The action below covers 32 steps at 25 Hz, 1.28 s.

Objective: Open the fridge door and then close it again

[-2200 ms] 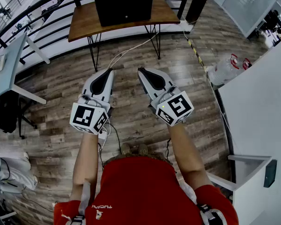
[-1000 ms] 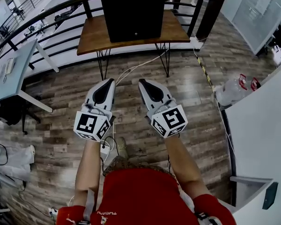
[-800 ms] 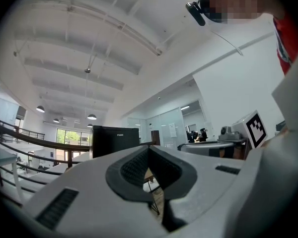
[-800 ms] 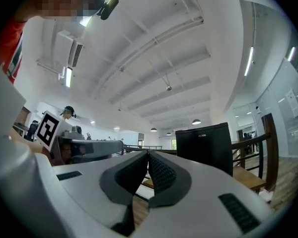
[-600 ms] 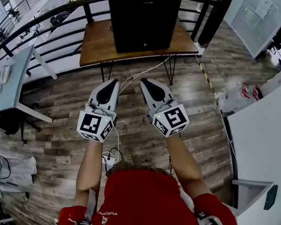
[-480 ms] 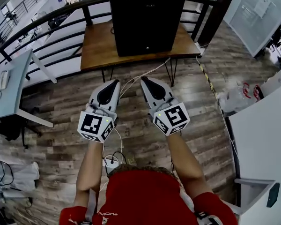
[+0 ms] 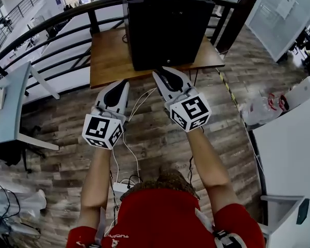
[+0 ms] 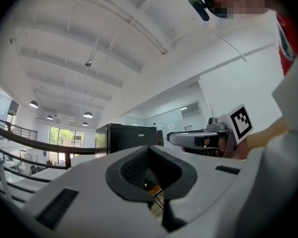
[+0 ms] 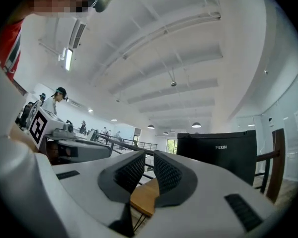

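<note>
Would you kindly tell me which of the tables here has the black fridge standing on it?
The brown wooden table straight ahead: the fridge stands on its top. The pale grey desk at the left has no fridge.

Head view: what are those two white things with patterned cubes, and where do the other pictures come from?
No robot: a person holds a two-jaw gripper in each hand, the left gripper and right gripper; the cubes are part of them. This view is from a camera on the person's head, looking down. The other two come from cameras riding on each gripper, looking along its jaws. A fridge stands shut on a wooden table. Nothing is held: the left jaws are together; the right jaws have just been opening, empty.
</note>
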{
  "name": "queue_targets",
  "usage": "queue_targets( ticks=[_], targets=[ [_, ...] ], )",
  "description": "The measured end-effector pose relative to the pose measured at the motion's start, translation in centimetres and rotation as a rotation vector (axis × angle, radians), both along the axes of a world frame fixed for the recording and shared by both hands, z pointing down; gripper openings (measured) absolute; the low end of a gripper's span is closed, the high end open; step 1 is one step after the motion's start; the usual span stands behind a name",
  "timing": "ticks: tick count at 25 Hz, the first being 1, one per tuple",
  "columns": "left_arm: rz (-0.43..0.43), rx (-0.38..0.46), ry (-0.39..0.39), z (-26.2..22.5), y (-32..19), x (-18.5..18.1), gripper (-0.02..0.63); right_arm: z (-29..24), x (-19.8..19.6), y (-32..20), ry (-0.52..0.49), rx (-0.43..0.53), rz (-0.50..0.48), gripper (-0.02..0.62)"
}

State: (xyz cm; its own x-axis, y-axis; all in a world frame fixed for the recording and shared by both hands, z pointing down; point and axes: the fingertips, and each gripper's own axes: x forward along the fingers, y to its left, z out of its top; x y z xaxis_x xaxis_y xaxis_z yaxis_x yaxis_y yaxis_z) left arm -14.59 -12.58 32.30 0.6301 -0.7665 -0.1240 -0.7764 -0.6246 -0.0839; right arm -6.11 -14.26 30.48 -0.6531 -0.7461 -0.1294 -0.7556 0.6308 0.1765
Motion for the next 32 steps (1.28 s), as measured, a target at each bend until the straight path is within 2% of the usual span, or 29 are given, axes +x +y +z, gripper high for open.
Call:
queue_targets(
  ticks=[9, 16, 24, 32],
  targets=[
    [-0.037, 0.016, -0.001, -2.1, -6.7, -0.3, 0.009, -4.1, -0.9, -8.4, 0.096, 0.063, -0.011, 0.108],
    [-0.095, 0.015, 0.011, -3.0, -12.3, -0.5, 0.009, -6.9, -1.2, -15.4, 0.242, 0.142, -0.043, 0.143],
    [-0.161, 0.018, 0.012, -3.4, -16.8, 0.3, 0.009, -7.7, -0.4, -22.8, 0.479, 0.164, -0.084, 0.184],
    [-0.151, 0.004, -0.016, -2.8, -18.7, 0.2, 0.009, -6.8, -0.7, -27.2, 0.759, 0.158, -0.093, 0.183]
  ],
)
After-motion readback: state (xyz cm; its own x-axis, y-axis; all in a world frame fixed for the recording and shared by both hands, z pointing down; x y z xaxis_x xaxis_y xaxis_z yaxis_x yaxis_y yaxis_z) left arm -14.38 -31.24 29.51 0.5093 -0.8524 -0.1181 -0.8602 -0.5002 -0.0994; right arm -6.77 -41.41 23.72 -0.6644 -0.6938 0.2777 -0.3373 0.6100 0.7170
